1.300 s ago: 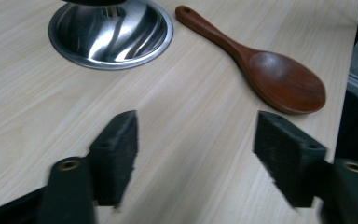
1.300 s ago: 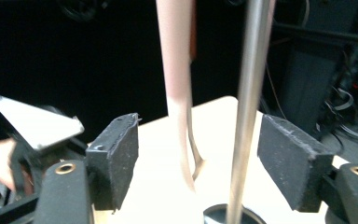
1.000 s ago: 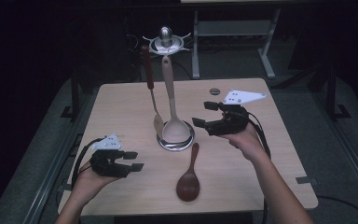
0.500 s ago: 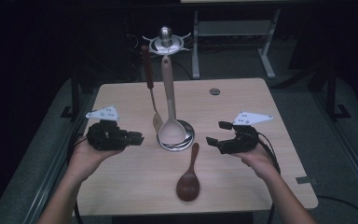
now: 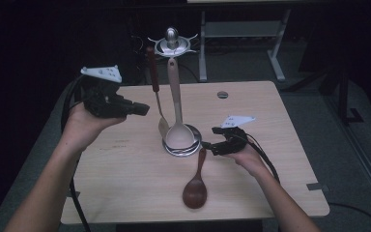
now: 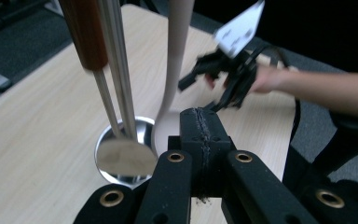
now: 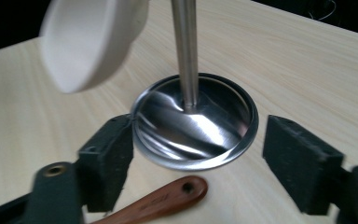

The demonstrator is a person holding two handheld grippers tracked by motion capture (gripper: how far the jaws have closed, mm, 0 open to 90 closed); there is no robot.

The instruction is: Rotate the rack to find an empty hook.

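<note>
left gripper (image 5: pixel 142 108): black body showing matte, blocky jaws, brass-ringed screw holes
right gripper (image 5: pixel 206 144): black, wearing rectangular dark pads
top plates: pale grey, three-cornered, carrying small dots
cables: black, trailing along the forearms
arms: bare, showing no sleeves

A dark brown wooden spoon (image 5: pixel 196 183) lies flat on the worktop (image 5: pixel 125 183), bowl toward the near edge, its handle end just beside the utensil stand's round steel base (image 5: pixel 181 147).
</note>
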